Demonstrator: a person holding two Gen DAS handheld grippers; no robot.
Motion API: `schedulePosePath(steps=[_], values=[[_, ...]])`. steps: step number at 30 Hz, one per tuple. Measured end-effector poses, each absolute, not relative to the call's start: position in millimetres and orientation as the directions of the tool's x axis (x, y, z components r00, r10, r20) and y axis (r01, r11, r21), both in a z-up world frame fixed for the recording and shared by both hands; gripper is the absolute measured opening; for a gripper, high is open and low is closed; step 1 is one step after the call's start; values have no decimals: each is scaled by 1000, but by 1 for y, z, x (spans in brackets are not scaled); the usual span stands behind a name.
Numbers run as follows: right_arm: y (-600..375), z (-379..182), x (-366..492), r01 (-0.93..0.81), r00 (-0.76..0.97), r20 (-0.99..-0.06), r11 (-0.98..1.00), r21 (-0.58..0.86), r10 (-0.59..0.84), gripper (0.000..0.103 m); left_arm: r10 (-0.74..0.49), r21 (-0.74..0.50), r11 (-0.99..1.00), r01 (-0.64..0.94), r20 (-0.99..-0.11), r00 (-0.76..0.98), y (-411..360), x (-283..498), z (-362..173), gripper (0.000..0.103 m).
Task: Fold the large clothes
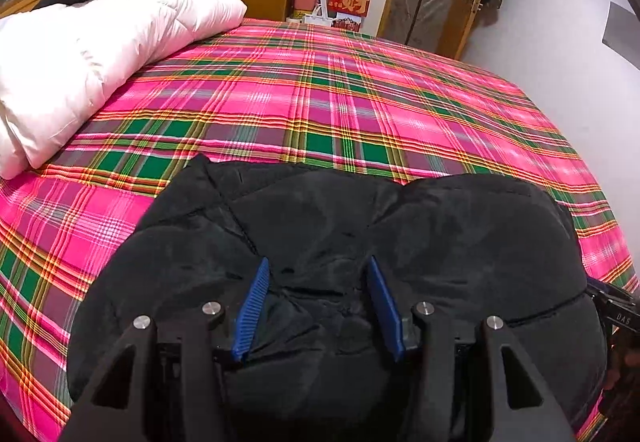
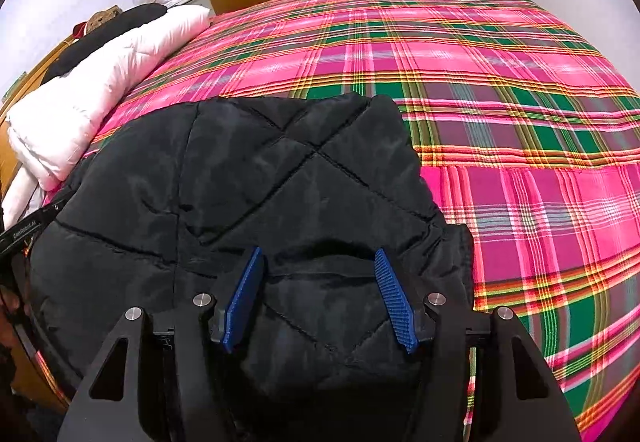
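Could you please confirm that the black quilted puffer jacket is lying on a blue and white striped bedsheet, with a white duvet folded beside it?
Not quite: the bedsheet is not blue and white striped. The black quilted puffer jacket lies on a pink, green and yellow plaid bedsheet, as the right wrist view shows clearly. The rest holds: a white duvet is folded beside it.
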State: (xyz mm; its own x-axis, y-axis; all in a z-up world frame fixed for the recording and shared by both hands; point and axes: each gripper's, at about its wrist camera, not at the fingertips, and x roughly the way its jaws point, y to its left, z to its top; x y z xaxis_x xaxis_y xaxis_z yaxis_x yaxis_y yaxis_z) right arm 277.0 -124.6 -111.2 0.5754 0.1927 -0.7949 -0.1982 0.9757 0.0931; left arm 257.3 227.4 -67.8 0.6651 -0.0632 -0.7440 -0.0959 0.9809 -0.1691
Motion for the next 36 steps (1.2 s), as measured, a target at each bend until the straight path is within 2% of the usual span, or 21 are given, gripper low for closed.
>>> schedulePosePath(steps=[6, 12, 16, 20, 26, 30, 36], values=[[-124, -79, 252, -192, 584, -793, 979, 72, 173, 58, -38, -147, 983, -110, -752, 659, 219, 229, -38, 52], [-130, -43, 179, -211, 628, -750, 973, 92, 207, 58, -19, -152, 981, -119, -690, 724, 199, 154, 11, 52], [-129, -26, 128, -234, 645, -731, 968, 89, 223, 58, 4, -166, 973, -160, -684, 730, 182, 102, 32, 53], [-132, -13, 83, -243, 664, -710, 966, 92, 234, 59, -18, -200, 966, -165, -687, 727, 164, 61, 42, 53], [-126, -1, 23, -287, 688, -684, 957, 48, 241, 59, -19, -185, 971, -151, -689, 724, 135, 8, 50, 53], [-120, -1, -9, -313, 708, -670, 950, -16, 222, 59, -15, -183, 971, -153, -687, 726, 127, -18, 51, 60], [-116, -19, -22, -326, 681, -702, 945, -34, 210, 59, -10, -132, 984, -121, -715, 699, 109, -30, 39, 60]])
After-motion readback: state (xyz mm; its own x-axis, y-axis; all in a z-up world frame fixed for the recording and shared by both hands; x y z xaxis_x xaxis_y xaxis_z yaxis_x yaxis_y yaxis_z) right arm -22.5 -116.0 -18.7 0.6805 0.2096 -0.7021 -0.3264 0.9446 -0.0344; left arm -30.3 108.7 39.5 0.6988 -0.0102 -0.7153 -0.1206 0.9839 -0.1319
